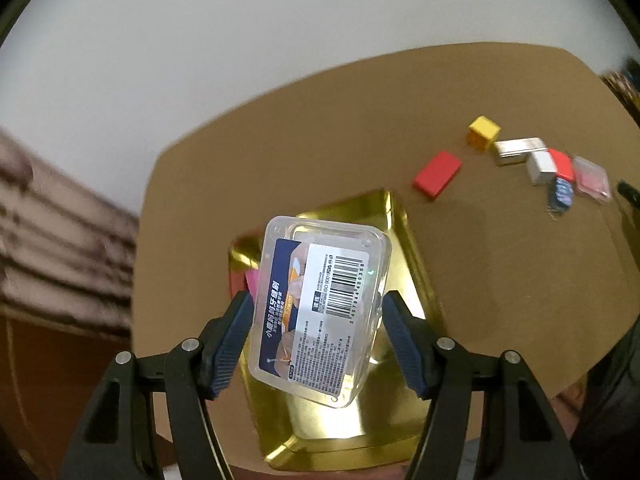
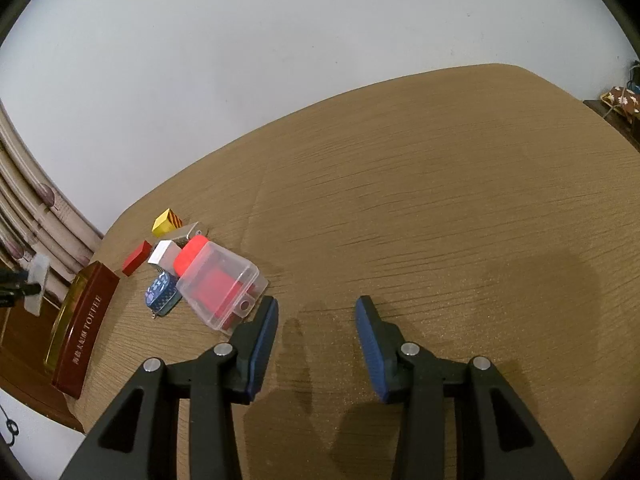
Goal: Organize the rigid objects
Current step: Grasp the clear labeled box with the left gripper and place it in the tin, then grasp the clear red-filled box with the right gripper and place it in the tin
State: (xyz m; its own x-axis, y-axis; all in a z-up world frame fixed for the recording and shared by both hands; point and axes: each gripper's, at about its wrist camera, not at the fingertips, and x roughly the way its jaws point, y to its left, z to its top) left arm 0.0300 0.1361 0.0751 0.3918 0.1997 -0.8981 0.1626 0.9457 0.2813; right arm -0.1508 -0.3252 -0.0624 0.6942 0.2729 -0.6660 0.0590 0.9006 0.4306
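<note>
In the left wrist view my left gripper (image 1: 318,334) is shut on a clear plastic box (image 1: 320,308) with a barcode label, held above the gold tin tray (image 1: 404,264). Something pink (image 1: 251,280) lies in the tray, mostly hidden by the box. In the right wrist view my right gripper (image 2: 316,340) is open and empty above the table, just right of a clear box with red contents (image 2: 220,284). The held box also shows at the far left of the right wrist view (image 2: 38,284).
On the wooden table (image 2: 440,208) lie a yellow cube (image 1: 484,132), a red block (image 1: 437,174), a silver tin (image 1: 518,150), a white box (image 1: 540,168), a blue patterned case (image 2: 162,294) and a red-capped piece (image 2: 191,254). The tin's dark red "TOFFEE" side (image 2: 84,332) faces the right gripper.
</note>
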